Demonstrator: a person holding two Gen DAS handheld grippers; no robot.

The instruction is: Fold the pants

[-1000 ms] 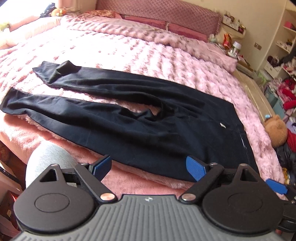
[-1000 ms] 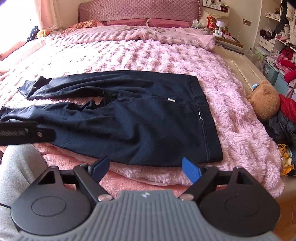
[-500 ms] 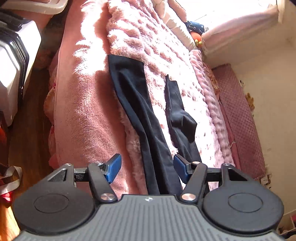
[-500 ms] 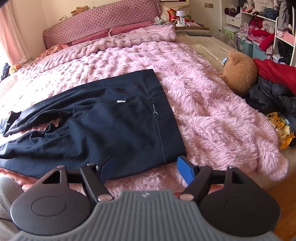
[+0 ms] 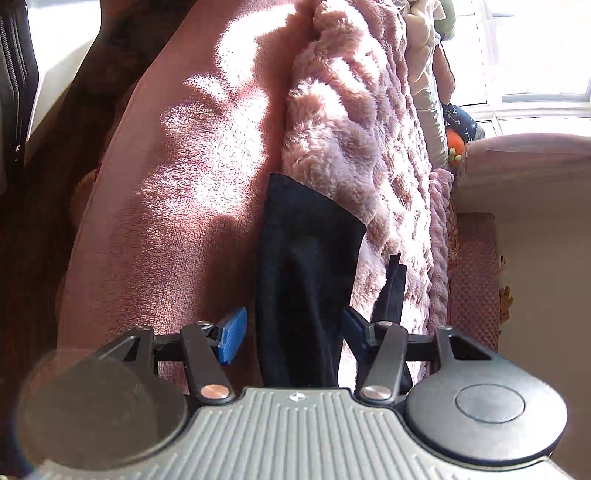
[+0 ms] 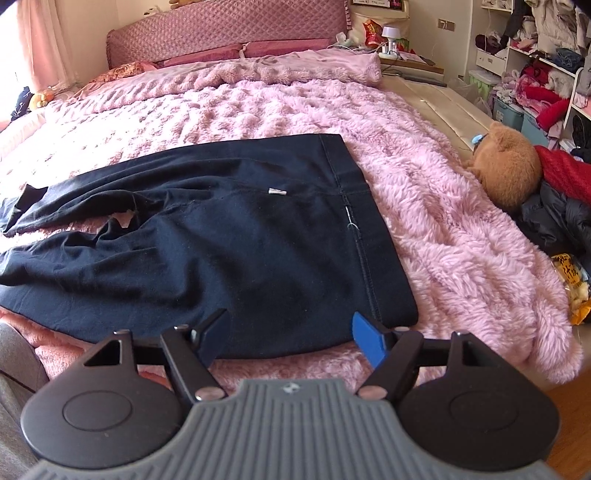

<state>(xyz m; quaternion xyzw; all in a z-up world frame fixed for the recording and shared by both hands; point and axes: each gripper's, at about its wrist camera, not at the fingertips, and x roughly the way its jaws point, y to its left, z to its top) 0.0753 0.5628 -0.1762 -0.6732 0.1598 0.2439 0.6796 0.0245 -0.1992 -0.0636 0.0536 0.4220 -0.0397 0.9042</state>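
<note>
Dark navy pants [image 6: 229, 240] lie flat on the pink fluffy bed cover [image 6: 461, 251], waistband to the right, legs running left. My right gripper [image 6: 291, 338] is open, its blue pads just above the near waistband corner. In the left wrist view the camera is rolled sideways. My left gripper [image 5: 293, 334] is open, with the near pant leg [image 5: 306, 280] lying between its pads at the bed's edge. The leg's hem lies ahead of the fingers. The other leg [image 5: 393, 291] shows beside the right pad.
A brown teddy bear [image 6: 509, 173] and a pile of clothes [image 6: 561, 206] lie at the bed's right side. The headboard [image 6: 229, 29] and pillows are at the far end. A white appliance [image 5: 22, 85] stands on the wooden floor by the bed's left end.
My left gripper has swung to the leg end, rolled sideways and closed in on the near leg. My right gripper has moved in over the near waistband corner.
</note>
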